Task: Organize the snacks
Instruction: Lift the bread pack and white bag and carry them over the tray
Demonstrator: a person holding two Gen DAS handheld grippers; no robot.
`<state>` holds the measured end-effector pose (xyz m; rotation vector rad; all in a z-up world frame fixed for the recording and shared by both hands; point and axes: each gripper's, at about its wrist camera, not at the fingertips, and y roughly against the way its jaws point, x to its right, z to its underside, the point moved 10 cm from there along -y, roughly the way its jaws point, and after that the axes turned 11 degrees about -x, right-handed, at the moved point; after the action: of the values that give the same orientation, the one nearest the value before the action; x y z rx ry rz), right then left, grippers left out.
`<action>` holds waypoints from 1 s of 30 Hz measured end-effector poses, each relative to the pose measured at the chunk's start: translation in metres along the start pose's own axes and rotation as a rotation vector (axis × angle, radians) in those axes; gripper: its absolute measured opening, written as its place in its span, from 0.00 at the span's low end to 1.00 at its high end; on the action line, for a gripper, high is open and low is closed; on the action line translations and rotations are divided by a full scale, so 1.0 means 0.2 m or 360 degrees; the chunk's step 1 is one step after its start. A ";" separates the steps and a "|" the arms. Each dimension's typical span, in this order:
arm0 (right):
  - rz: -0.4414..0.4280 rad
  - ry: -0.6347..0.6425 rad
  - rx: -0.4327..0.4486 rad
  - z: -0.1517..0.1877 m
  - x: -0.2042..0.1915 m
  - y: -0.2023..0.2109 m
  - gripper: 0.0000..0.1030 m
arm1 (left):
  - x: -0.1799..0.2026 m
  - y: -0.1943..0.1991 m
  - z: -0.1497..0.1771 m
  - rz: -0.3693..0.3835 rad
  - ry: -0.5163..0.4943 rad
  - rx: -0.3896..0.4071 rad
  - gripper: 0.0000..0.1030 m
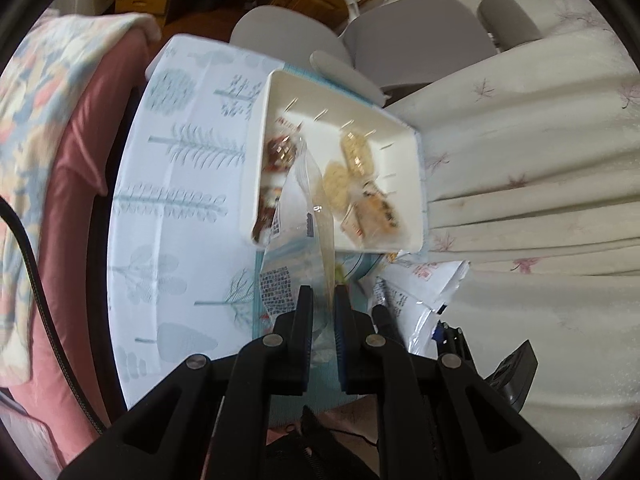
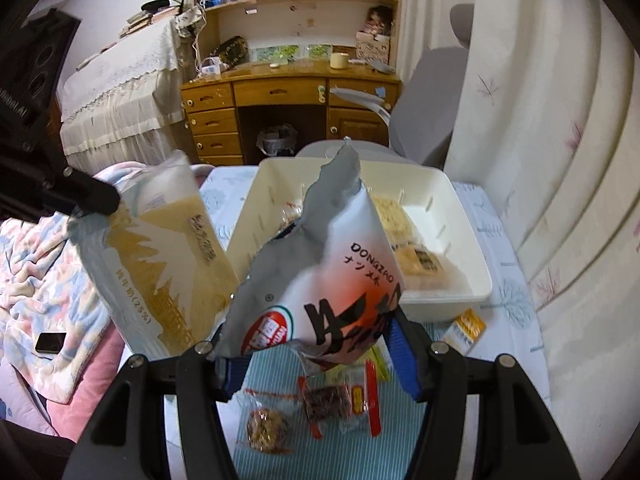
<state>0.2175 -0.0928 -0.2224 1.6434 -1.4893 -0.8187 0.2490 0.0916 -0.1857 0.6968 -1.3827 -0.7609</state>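
Observation:
My left gripper (image 1: 323, 296) is shut on a pale yellow snack bag (image 1: 316, 216), held edge-on above the table; the same bag (image 2: 160, 264) hangs at the left of the right wrist view. My right gripper (image 2: 316, 344) is shut on a torn white bag (image 2: 340, 264) with black and red print, lifted in front of the white bin (image 2: 440, 300). The bin (image 1: 256, 184) holds round pale crackers (image 1: 340, 184) and dark red wrapped snacks (image 1: 282, 152). Below the white bag, small wrapped snacks (image 2: 324, 402) and a round cookie (image 2: 266, 430) lie on the table.
A tree-print cloth (image 1: 180, 200) covers the table. An orange packet (image 2: 466, 330) lies by the bin. A grey chair (image 1: 416, 48) stands behind, a curtain (image 1: 540, 160) on the right, a blanket (image 1: 40, 120) and a phone (image 2: 50, 342) on the left. A wooden desk (image 2: 288, 96) is beyond.

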 end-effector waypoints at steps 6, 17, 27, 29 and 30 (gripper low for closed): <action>-0.0056 -0.0033 0.0004 -0.11 0.04 0.00 0.58 | 0.12 0.03 -0.14 0.0003 -0.0031 0.0048 0.07; -0.0332 -0.0295 -0.0147 -0.27 0.20 -0.23 0.58 | 0.27 -0.08 -0.45 0.0009 -0.0028 0.0057 0.07; -0.0467 -0.0387 -0.0328 -0.31 0.30 -0.50 0.61 | 0.34 -0.30 -0.64 -0.0023 -0.0063 -0.0025 0.06; -0.0485 -0.0401 -0.0363 -0.30 0.31 -0.55 0.61 | 0.34 -0.36 -0.65 -0.0036 -0.0069 -0.0059 0.06; -0.0482 -0.0403 -0.0370 -0.29 0.32 -0.56 0.62 | 0.34 -0.37 -0.65 -0.0040 -0.0070 -0.0067 0.06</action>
<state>0.3313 -0.1451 -0.2879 1.6544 -1.2648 -1.3571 0.3757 -0.0082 -0.2153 0.6690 -1.3960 -0.8275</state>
